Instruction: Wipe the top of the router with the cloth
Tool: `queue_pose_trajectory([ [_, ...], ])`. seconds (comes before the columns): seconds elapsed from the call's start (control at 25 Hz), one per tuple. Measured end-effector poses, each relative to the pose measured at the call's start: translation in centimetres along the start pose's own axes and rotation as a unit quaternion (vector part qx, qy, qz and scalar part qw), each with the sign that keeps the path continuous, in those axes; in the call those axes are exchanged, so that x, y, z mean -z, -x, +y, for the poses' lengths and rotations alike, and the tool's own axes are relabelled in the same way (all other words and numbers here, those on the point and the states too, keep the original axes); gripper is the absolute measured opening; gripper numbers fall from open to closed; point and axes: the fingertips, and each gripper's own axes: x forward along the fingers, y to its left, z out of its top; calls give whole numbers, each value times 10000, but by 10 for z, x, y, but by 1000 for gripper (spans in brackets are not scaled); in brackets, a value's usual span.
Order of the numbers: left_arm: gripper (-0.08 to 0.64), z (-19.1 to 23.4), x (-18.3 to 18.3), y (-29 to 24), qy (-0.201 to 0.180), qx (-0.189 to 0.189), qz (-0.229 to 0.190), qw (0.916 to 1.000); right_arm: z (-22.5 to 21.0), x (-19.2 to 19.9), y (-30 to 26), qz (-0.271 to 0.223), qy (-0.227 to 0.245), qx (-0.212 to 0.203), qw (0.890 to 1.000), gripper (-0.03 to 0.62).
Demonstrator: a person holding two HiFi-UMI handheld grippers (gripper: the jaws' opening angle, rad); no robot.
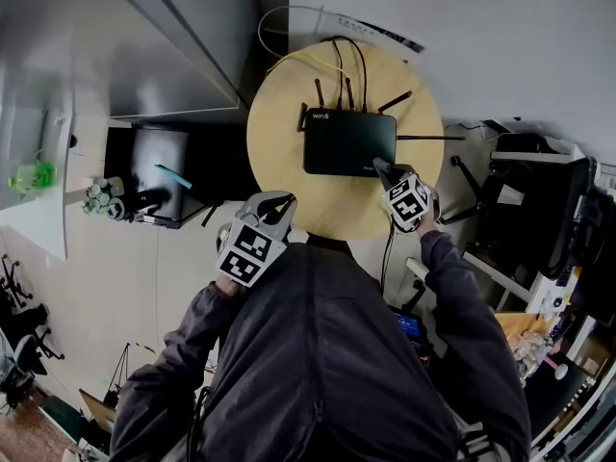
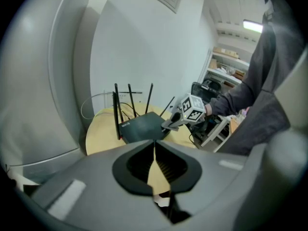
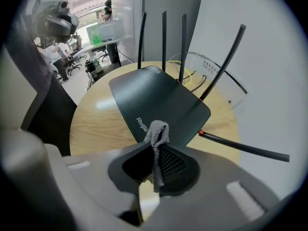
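Note:
A black router (image 1: 348, 142) with several upright antennas lies on a round wooden table (image 1: 289, 123). My right gripper (image 1: 380, 166) is at the router's near right corner, shut on a small grey cloth (image 3: 157, 134). The cloth sticks out of the jaws just over the router's (image 3: 154, 102) front edge; whether it touches the top I cannot tell. My left gripper (image 1: 282, 200) hovers at the table's near left edge, jaws shut on nothing. In the left gripper view the router (image 2: 142, 126) and the right gripper (image 2: 185, 114) lie ahead of my left gripper (image 2: 155, 146).
Black and yellow cables (image 1: 289, 58) run off the table's far side toward a white power strip (image 1: 371, 29). A black chair (image 1: 539, 210) stands at the right. A dark low shelf (image 1: 159, 176) sits left of the table. A wall rises close behind.

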Motion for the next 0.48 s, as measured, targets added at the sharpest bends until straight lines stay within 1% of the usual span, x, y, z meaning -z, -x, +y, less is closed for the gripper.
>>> queue_pose_trajectory([
  [0.08,0,-1,1,2,-79,59,3,10000,5,-15,9,-287,-335,43,9990,25],
  [0.12,0,-1,2,3,-114,85,3,9999,14,-26,13,-497,-559,-42,9972,25],
  [0.2,0,1,6,5,-147,136,25,9998,45,-48,14,-822,-911,-439,9915,25],
  [0.28,0,1,9,8,-188,195,56,9996,83,-63,7,-919,-1088,-848,9862,25],
  [0.32,0,2,9,9,-227,225,65,9995,99,-68,2,-927,-1148,-979,9842,25],
  [0.48,0,6,12,14,-395,313,99,9987,142,-84,-24,-894,-1422,-1254,9778,25],
])
